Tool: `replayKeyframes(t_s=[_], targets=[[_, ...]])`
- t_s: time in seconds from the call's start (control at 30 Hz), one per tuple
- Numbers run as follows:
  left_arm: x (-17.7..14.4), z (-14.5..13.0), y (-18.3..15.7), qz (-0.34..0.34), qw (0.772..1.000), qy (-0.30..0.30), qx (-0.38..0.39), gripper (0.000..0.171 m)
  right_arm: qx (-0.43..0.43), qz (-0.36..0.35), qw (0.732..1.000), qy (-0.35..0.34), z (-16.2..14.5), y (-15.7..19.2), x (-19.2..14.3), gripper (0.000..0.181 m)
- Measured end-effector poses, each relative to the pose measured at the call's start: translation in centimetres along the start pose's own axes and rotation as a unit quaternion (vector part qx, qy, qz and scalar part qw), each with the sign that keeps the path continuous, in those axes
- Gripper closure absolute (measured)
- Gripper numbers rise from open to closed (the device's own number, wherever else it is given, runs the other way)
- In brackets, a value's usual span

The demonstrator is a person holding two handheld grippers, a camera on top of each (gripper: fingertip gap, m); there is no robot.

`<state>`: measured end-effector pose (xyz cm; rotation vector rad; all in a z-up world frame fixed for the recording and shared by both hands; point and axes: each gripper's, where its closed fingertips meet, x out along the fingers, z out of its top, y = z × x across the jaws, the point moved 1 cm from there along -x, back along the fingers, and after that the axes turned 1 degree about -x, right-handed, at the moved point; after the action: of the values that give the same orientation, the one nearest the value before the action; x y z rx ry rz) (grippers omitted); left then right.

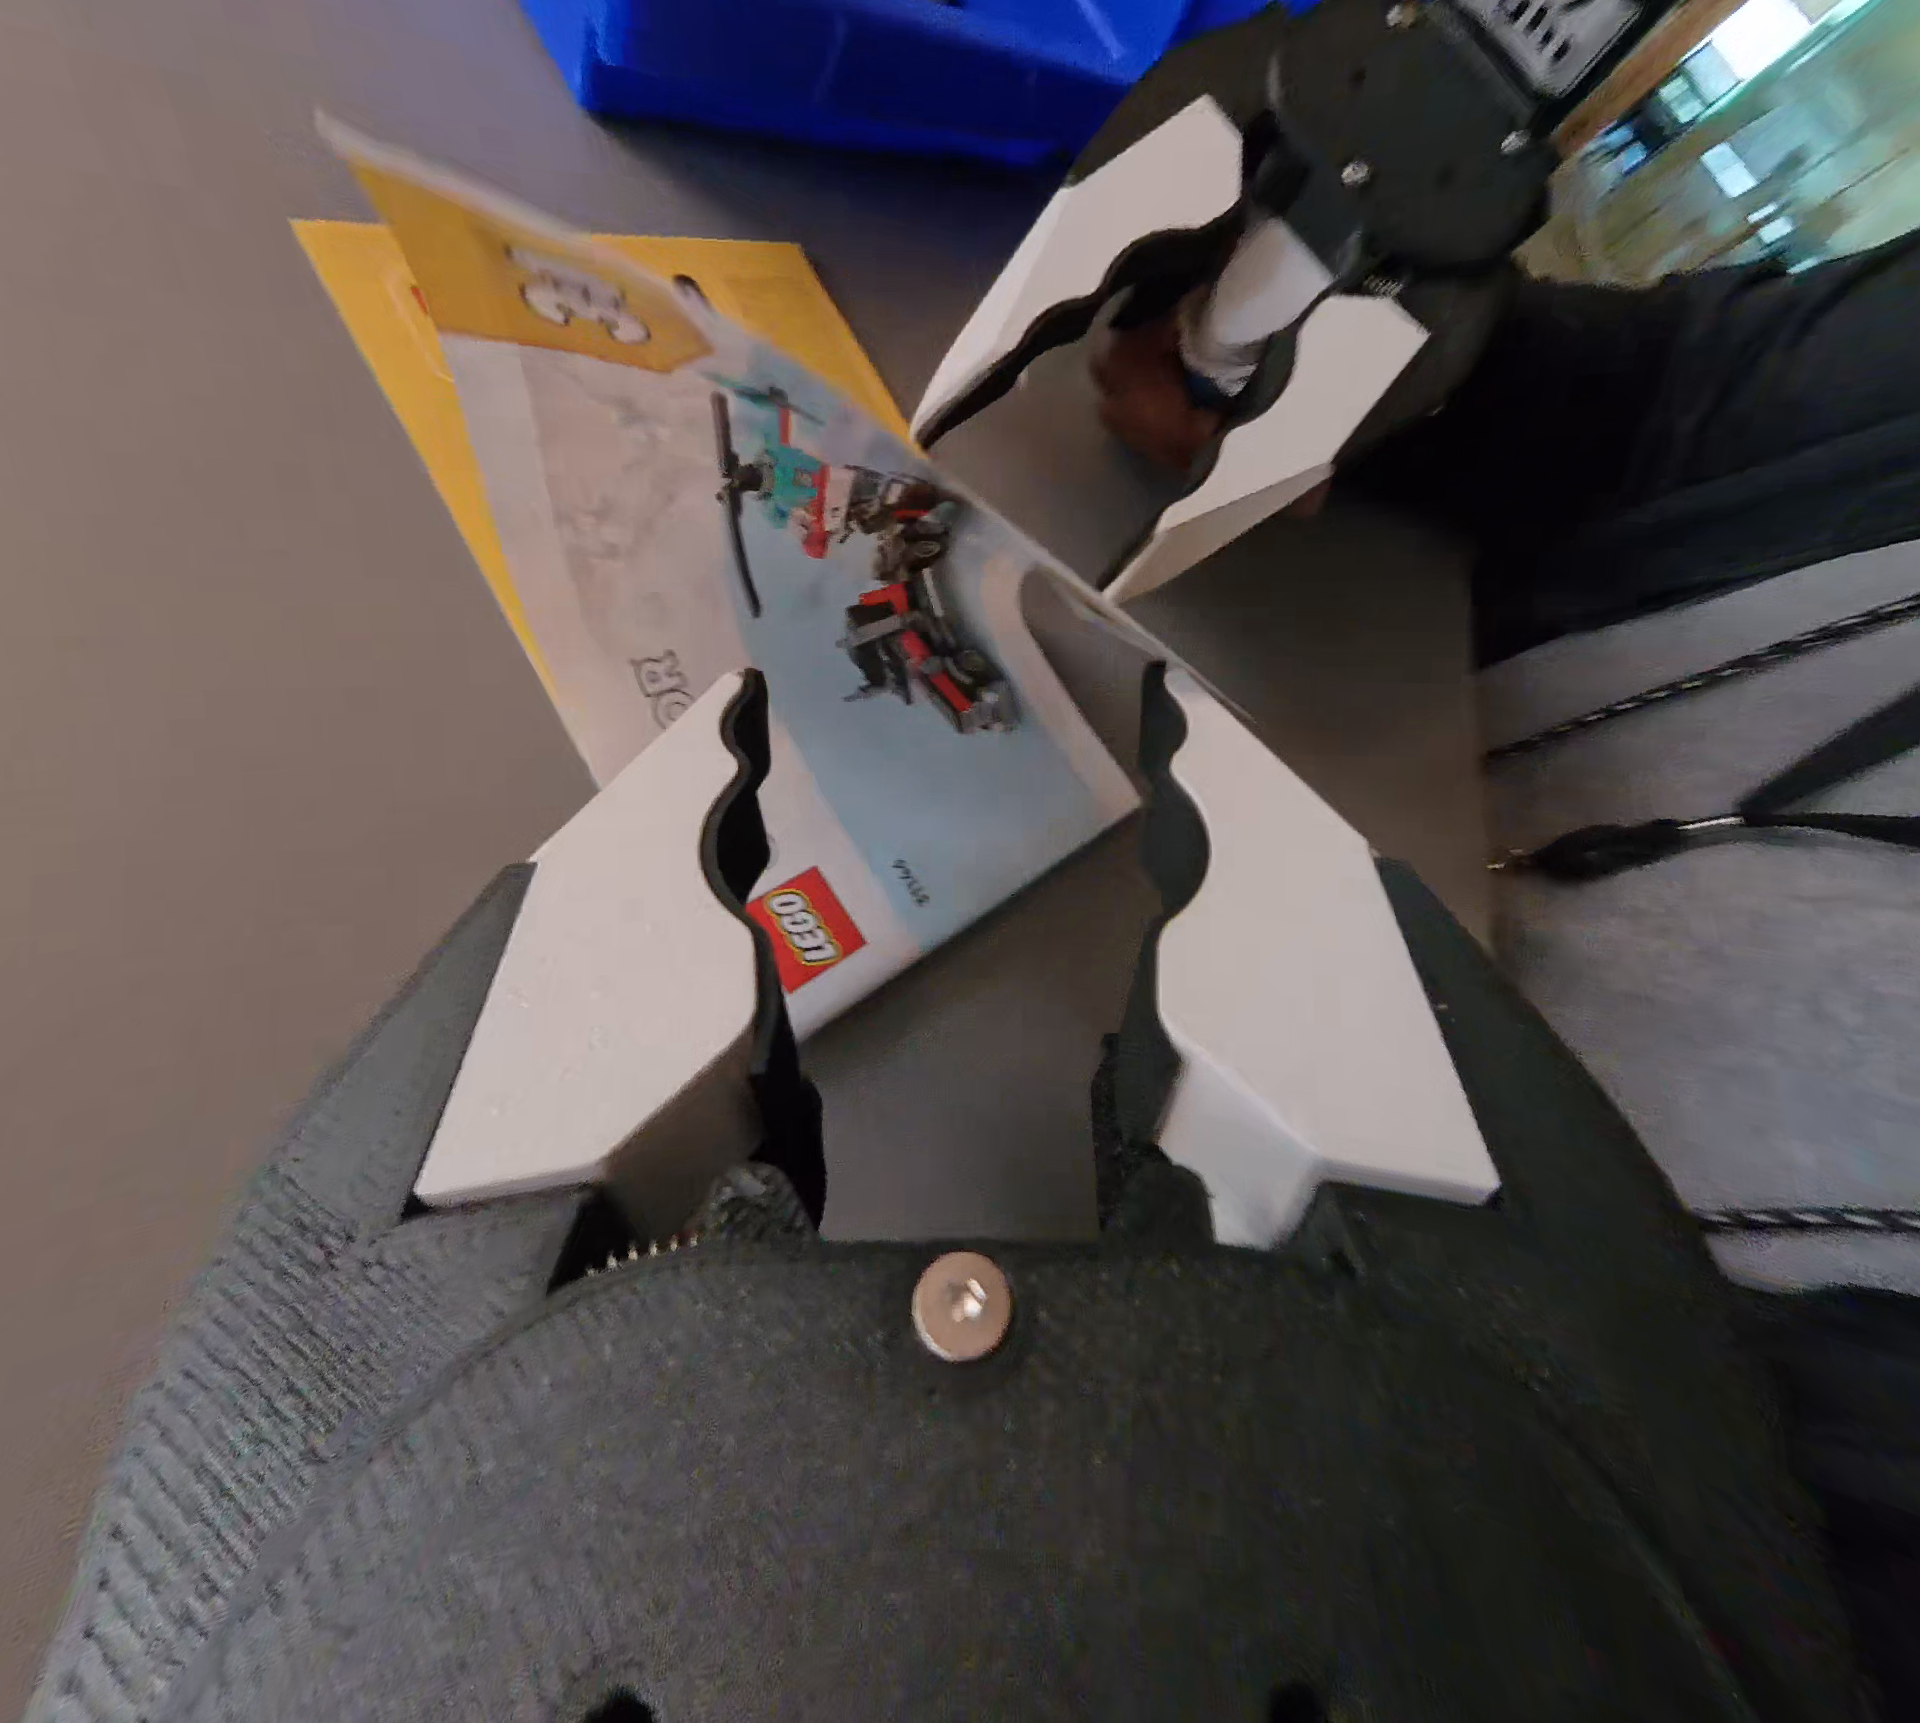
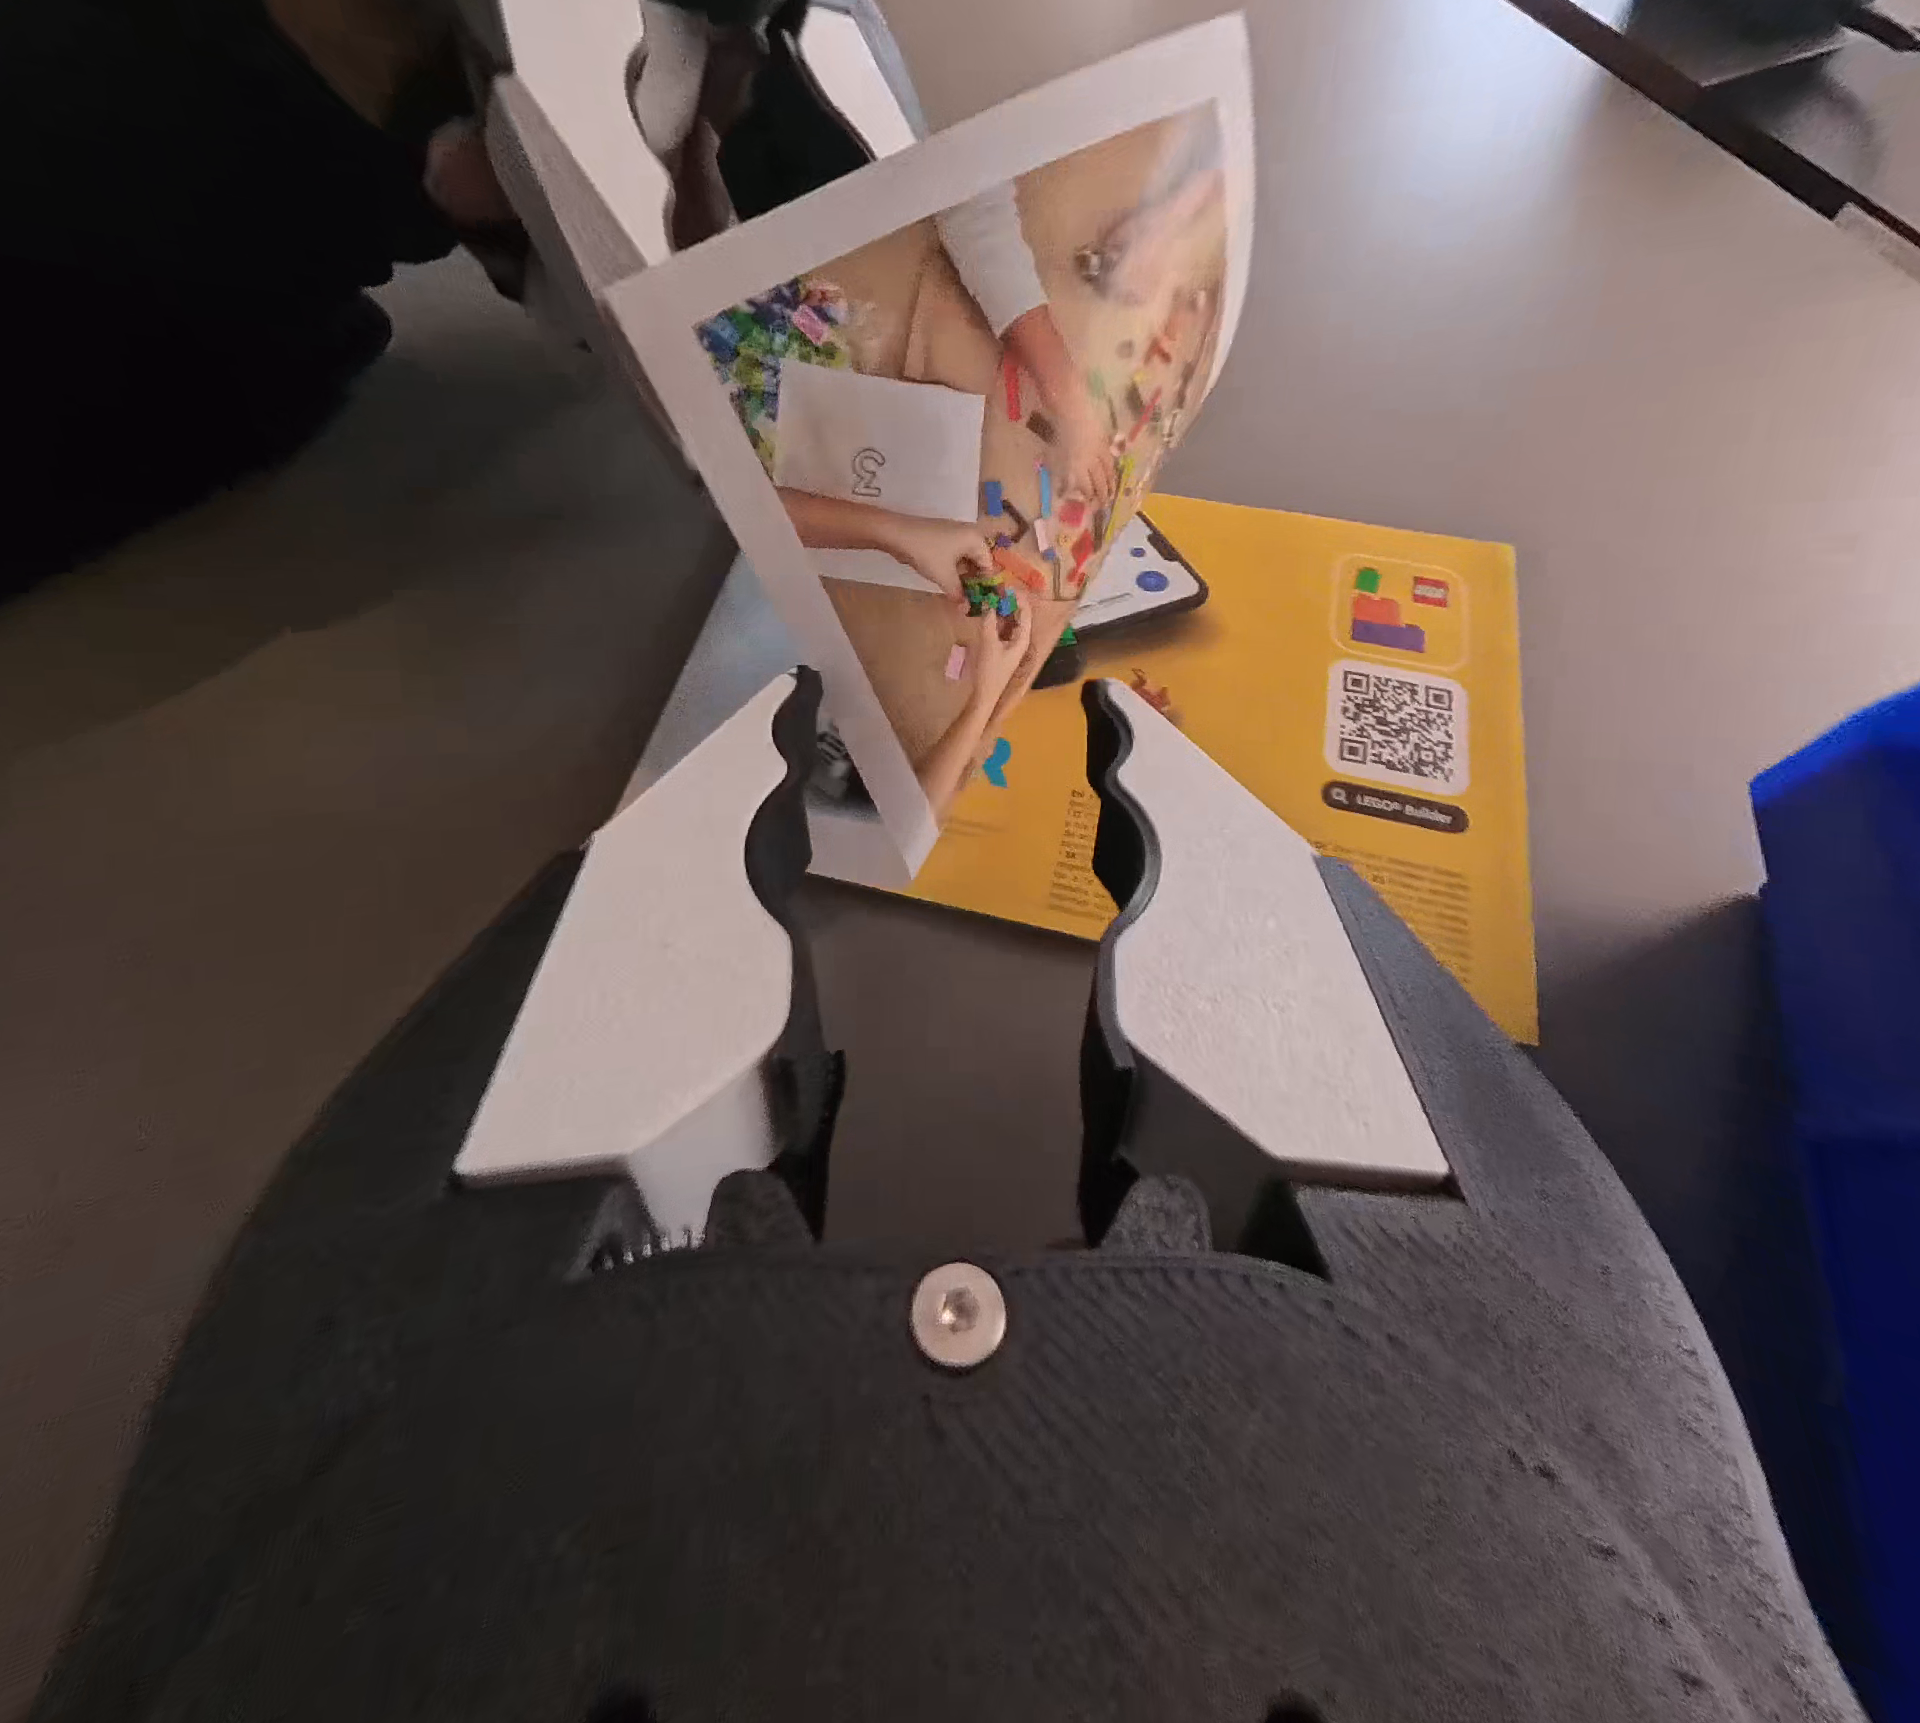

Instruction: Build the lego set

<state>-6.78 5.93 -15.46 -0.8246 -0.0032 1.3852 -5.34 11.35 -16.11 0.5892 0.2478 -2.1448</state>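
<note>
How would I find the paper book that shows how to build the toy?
Look on the grey table, in front of the blue bin of small bricks. The instruction booklet lies there between the two grippers, its cover lifted up off a yellow page. It is the only paper thing there, with a toy helicopter and truck pictured on the front.

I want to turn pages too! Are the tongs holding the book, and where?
Neither pinches it. The left tongs and right tongs are both open; the booklet's raised cover stands between them, seemingly just nudged at its edge.
</note>
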Motion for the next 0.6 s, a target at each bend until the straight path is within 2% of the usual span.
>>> replayKeyframes(t_s=[0.1,0.23,0.43,0.6], targets=[[-0.4,-0.5,-1.1,-0.052,0.998,-0.014,-0.041,0.094,-0.014,0.007,1.000,0.004,0.0,0.6,0.3,0.125],[-1.7,-0.4,-2.2,-0.102,0.989,-0.072,-0.082,0.093,-0.031,0.019,0.999,0.013,-0.1,1.2,0.7,0.125],[-3.1,0.7,-2.3,-0.106,0.980,-0.116,-0.123,0.090,-0.051,0.027,0.998,0.019,0.0,2.0,1.3,0.125],[-4.9,3.2,-3.0,-0.093,0.961,-0.190,-0.177,0.089,-0.074,0.072,0.994,-0.026,1.2,4.5,1.0,0.124]])
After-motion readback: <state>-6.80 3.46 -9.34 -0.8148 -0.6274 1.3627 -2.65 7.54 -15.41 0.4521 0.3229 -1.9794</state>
